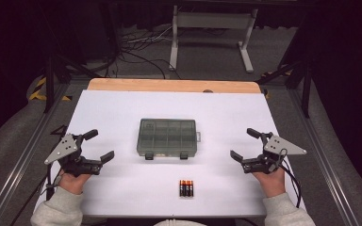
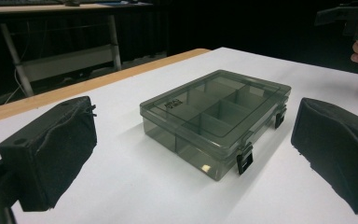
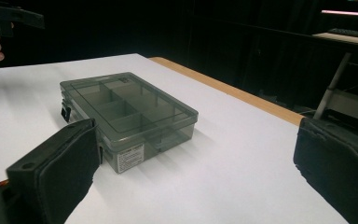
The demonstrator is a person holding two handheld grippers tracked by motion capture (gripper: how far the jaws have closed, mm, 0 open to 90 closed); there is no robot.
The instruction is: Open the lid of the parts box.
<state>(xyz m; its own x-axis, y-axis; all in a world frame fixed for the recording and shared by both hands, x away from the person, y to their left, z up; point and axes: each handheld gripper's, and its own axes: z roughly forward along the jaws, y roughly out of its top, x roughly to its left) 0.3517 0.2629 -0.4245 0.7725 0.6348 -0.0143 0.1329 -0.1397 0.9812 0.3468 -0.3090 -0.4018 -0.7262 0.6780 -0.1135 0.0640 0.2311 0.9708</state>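
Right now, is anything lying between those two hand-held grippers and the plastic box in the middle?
Nothing visible. Bare white table lies between the closed box and both the left hand-held gripper and the right hand-held gripper. The batteries sit nearer the person, off both paths.

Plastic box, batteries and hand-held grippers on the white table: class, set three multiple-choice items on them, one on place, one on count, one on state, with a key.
1. Where do the batteries lie?
A. inside the box
B. on the table between the box and the person
C. beyond the box, by the wooden edge

2. How many black latches show on the front of the box?
A. two
B. four
C. none

3. How is the left hand-held gripper?
A. shut on a battery
B. shut on the box
C. open, holding nothing

Key: 1 B, the high view shows them on the white table nearer the person than the box. 2 A, two latches sit on its near side. 3 C, its jaws stand wide apart with only table between them.
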